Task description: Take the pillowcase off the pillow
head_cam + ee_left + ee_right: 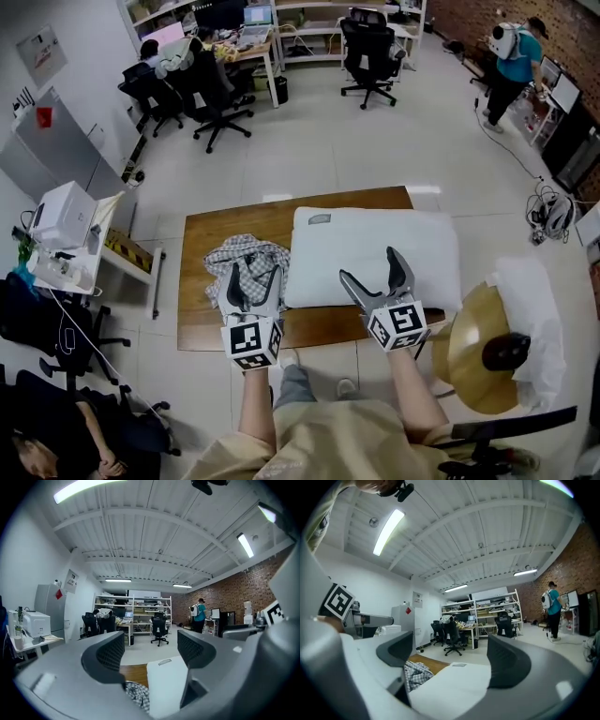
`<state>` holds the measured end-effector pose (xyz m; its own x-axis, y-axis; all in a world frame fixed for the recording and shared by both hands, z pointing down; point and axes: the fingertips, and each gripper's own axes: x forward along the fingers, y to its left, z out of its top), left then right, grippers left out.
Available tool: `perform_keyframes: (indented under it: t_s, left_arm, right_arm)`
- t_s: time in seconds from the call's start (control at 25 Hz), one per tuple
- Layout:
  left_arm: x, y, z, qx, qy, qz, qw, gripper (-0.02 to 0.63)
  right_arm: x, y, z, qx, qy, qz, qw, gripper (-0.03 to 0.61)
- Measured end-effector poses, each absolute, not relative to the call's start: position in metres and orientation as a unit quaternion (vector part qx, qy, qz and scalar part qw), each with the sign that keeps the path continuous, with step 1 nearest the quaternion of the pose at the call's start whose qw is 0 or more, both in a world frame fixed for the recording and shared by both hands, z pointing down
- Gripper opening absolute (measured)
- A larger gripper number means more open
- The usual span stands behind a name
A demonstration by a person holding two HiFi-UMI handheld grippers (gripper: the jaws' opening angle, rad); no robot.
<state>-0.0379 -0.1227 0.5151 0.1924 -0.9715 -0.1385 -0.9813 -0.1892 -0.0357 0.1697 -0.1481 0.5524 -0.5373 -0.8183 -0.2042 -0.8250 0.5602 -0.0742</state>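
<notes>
1. While the white pillow (375, 253) lies bare across the wooden tabletop (234, 225), the checked pillowcase (246, 258) sits crumpled just beside its left end, fully off the pillow.
2. Left gripper (253, 272) hangs over the near part of the pillowcase. Its fingers (110, 653) are partly apart, with nothing between them.
3. Right gripper (370, 267) hangs over the pillow's near edge. Its fingers (508, 663) are wide apart and grip nothing.
4. Both point away from the person across the tabletop, roughly level.
</notes>
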Motion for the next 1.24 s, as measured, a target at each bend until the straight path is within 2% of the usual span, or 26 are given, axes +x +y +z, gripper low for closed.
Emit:
perform_keyframes:
  t_s: [0.16, 0.36, 0.64, 0.88, 1.24]
  left_arm:
    - [0.021, -0.089, 0.503, -0.767, 0.638, 0.022, 0.07, 0.354]
    - [0.005, -0.057, 0.492, -0.756, 0.649, 0.032, 0.078, 0.347]
    - [-0.006, -0.015, 0.484, -0.765, 0.637, 0.038, 0.086, 0.341]
    - [-0.041, 0.011, 0.49, -0.776, 0.625, 0.037, 0.08, 0.336]
    - [-0.074, 0.012, 0.505, -0.765, 0.639, 0.045, 0.069, 0.331]
  right_arm:
    - [0.236, -0.131, 0.543, -0.473, 0.873, -0.004, 0.121, 0.469]
    - [0.244, -0.104, 0.527, -0.485, 0.864, 0.025, 0.134, 0.426]
    - [0.222, -0.051, 0.51, -0.484, 0.865, 0.043, 0.127, 0.426]
    - [0.156, -0.02, 0.504, -0.469, 0.874, 0.059, 0.114, 0.426]
    - [0.131, -0.026, 0.517, -0.46, 0.88, 0.047, 0.114, 0.426]
